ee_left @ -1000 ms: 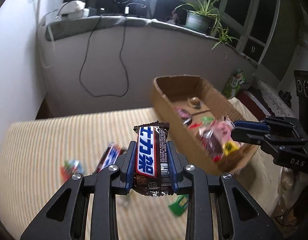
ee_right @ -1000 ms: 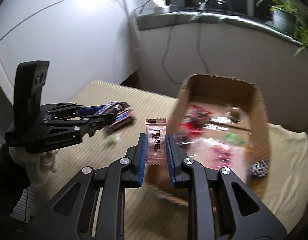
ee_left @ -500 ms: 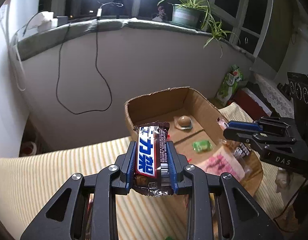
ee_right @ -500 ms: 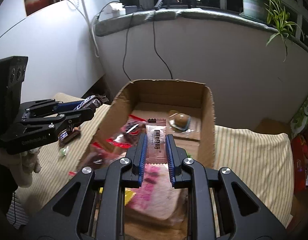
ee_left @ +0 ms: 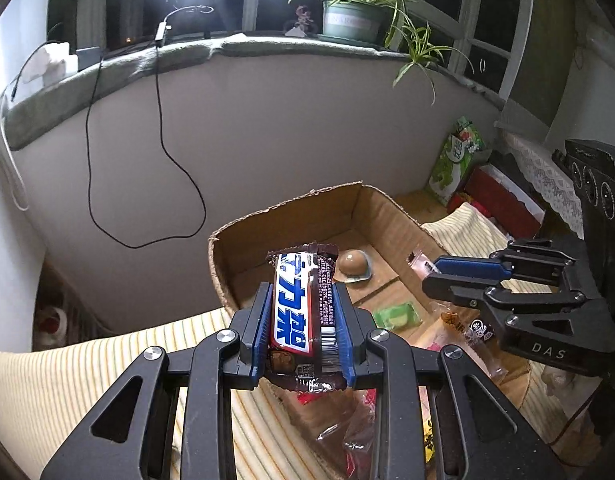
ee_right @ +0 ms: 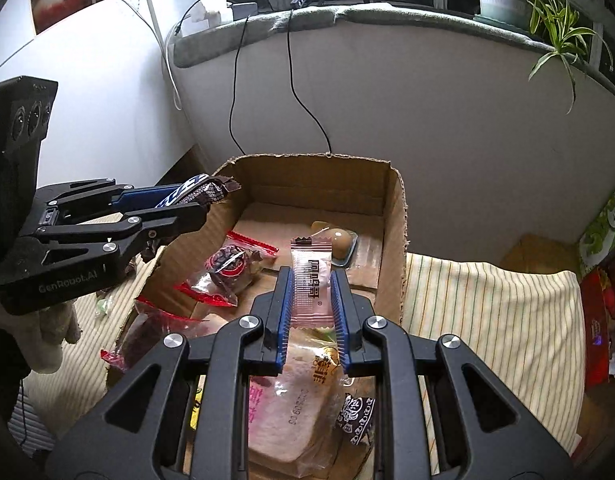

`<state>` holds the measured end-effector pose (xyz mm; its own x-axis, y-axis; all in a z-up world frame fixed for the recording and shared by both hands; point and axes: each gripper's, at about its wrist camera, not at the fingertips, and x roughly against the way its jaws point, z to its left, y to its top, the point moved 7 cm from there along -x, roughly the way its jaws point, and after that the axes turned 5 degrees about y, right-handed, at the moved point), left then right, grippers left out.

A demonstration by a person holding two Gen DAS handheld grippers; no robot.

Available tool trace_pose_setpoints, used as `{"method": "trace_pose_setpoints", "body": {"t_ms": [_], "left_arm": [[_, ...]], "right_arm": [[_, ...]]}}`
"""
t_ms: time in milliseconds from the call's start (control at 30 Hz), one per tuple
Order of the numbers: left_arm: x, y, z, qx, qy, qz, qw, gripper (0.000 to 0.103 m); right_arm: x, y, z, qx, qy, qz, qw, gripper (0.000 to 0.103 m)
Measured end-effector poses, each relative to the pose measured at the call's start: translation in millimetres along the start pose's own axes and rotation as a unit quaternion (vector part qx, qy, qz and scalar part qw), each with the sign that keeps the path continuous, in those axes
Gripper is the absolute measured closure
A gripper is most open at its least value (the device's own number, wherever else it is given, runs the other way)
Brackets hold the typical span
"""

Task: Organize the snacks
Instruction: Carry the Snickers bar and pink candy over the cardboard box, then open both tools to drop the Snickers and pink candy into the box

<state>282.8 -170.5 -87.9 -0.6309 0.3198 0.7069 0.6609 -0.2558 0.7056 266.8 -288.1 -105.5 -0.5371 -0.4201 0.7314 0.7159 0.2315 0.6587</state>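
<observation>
Swinging in over the cardboard box (ee_right: 395,220), the left gripper (ee_left: 303,328) clamps a chocolate bar (ee_left: 303,312) and the right gripper (ee_right: 311,304) pinches a pink sachet (ee_right: 311,280), both now low-centre, ready to drop.

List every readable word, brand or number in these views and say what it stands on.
"DAS": body of the right gripper.
"GenRobot.AI": body of the left gripper.
"士力架": chocolate bar in the left jaws.
Pink sachet, bread bag, green carton: printed, too small or blurred to read.
</observation>
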Motion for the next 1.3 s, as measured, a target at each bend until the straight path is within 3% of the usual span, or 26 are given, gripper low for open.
{"method": "trace_pose_setpoints", "body": {"t_ms": [467, 533, 567, 633, 700, 833, 1033, 1300], "left_arm": [[2, 2, -7, -0.014, -0.001, -0.006, 0.9999, 0.076], [2, 1, -8, -0.016, 0.000, -0.005, 0.9999, 0.068], [2, 1, -8, -0.016, 0.002, -0.005, 0.9998, 0.065], [2, 1, -9, -0.018, 0.003, -0.006, 0.9998, 0.062], [2, 1, -9, -0.020, 0.005, -0.006, 0.9998, 0.058], [3, 1, -10, -0.023, 0.006, -0.008, 0.9997, 0.043], [9, 2, -8, -0.017, 0.016, -0.012, 0.9997, 0.026], [25, -2, -3, -0.007, 0.026, -0.022, 0.9994, 0.025]], "right_arm": [[-6, -4, -4, -0.003, -0.006, 0.008, 1.000, 0.082], [-6, -4, -2, 0.000, -0.006, 0.009, 1.000, 0.080], [-6, -5, -1, 0.001, -0.007, 0.009, 1.000, 0.077], [-4, -5, -1, 0.003, -0.011, 0.004, 1.000, 0.049], [-1, -5, 0, 0.006, -0.016, -0.003, 1.000, 0.037], [3, -6, 2, 0.014, -0.019, -0.003, 1.000, 0.023], [8, -9, 4, 0.020, -0.029, -0.002, 0.999, 0.017], [21, -11, 8, 0.018, -0.034, -0.008, 0.999, 0.017]]}}
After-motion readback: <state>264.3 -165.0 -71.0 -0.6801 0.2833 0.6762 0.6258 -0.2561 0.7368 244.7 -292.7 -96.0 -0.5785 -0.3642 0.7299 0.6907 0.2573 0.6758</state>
